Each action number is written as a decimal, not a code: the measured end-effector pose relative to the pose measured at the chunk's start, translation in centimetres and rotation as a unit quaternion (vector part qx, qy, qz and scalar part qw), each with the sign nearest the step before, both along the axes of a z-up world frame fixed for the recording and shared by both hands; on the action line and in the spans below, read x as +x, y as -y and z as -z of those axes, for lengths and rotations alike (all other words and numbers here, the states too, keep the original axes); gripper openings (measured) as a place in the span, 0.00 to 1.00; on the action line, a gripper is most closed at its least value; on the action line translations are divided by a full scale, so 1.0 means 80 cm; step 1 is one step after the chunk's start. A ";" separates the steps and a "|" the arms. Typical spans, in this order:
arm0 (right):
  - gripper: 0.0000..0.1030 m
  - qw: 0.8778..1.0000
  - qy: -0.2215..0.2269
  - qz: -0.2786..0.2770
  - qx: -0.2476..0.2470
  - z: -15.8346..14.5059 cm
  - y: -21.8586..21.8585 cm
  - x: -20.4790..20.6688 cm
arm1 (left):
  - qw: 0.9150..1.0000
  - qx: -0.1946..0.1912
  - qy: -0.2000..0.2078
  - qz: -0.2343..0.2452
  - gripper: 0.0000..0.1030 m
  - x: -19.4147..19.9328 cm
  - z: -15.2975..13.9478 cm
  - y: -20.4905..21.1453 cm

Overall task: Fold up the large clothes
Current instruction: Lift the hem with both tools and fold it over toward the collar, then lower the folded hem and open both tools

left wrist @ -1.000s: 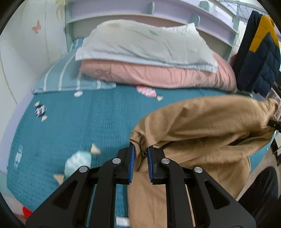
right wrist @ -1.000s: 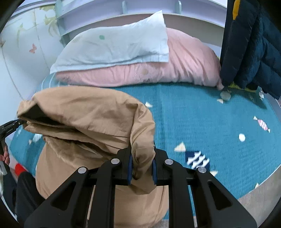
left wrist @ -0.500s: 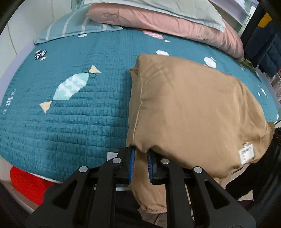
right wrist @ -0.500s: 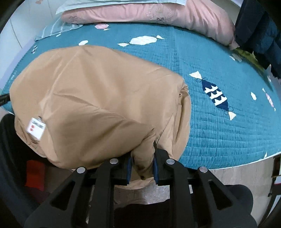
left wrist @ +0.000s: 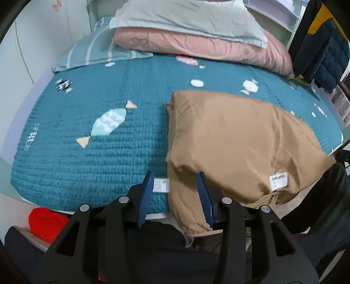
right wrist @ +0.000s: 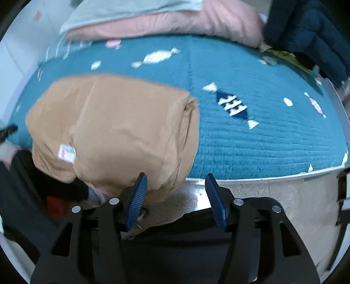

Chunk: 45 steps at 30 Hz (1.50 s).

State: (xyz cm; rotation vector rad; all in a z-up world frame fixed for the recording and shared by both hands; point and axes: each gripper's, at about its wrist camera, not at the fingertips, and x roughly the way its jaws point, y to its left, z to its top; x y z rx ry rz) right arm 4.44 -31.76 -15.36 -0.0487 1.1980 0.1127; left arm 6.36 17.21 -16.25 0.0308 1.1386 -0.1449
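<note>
A tan padded garment lies folded on the teal bedspread, its near part hanging over the bed's front edge. A white label shows on its near right side. My left gripper is open; the garment's hanging left edge lies between its blue pads without being held. In the right wrist view the garment lies left of centre. My right gripper is open and empty, just off the bed's front edge by the garment's right side.
A pink duvet with a pale pillow on top lies at the head of the bed. A dark blue and yellow jacket hangs at the right. A red item sits below the bed's front edge.
Both grippers brought the tan garment down onto the bed, then opened and let go of it. Both have pulled back toward the bed's front edge.
</note>
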 end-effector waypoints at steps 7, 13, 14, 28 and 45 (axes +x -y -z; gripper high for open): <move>0.60 0.996 -0.051 0.047 0.047 0.036 -0.037 0.057 | 1.000 -0.025 0.011 -0.006 0.41 0.054 0.009 0.023; 0.70 0.979 -0.148 0.131 0.045 0.140 -0.034 0.079 | 0.995 -0.037 -0.069 -0.056 0.32 0.083 0.085 0.019; 0.65 0.977 -0.148 0.143 0.054 0.149 -0.031 0.078 | 0.994 -0.043 -0.081 -0.063 0.27 0.081 0.094 0.018; 0.40 0.989 -0.118 0.085 -0.029 0.165 -0.042 0.085 | 0.994 -0.010 -0.101 -0.040 0.21 0.058 0.119 0.036; 0.18 0.992 -0.026 -0.045 0.115 0.051 -0.123 0.047 | 0.995 -0.091 -0.025 0.011 0.30 0.047 0.009 0.102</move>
